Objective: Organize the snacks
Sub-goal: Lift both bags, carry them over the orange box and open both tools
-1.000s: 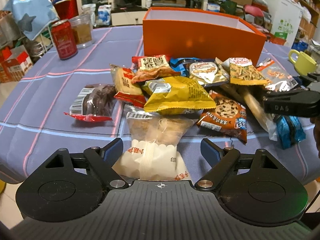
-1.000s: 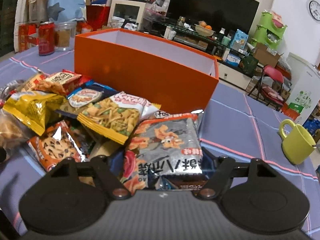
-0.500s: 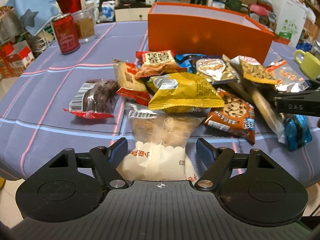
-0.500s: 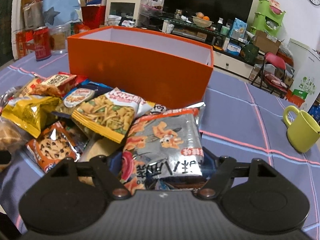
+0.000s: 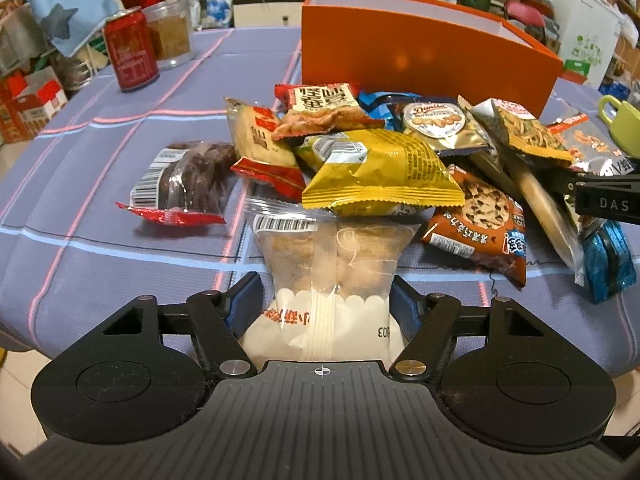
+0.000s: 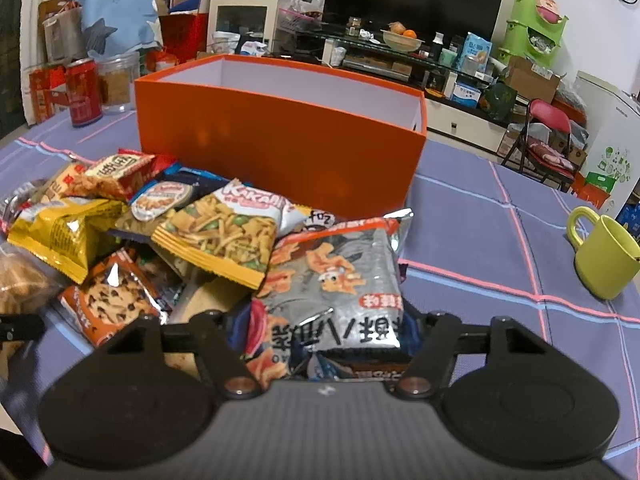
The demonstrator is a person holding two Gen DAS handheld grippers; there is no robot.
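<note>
Both grippers grasp packets: the left gripper point(image 5: 322, 298) a clear cracker bag point(image 5: 328, 276), the right gripper point(image 6: 326, 328) a silver shrimp-snack pack point(image 6: 332, 280); next, seemingly, lifting them into the orange box point(image 6: 280, 140).

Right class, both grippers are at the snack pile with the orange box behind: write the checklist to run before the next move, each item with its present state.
1. Left gripper closed on clear packet: ok.
2. Right gripper closed on grey packet: ok.
3. Orange box open on top: ok.
4. Room left inside box: cannot tell, floor hidden.
5. Clear packet free of yellow bag: not ok, bag overlaps its far end.
6. Green mug off the path to box: ok.
</note>
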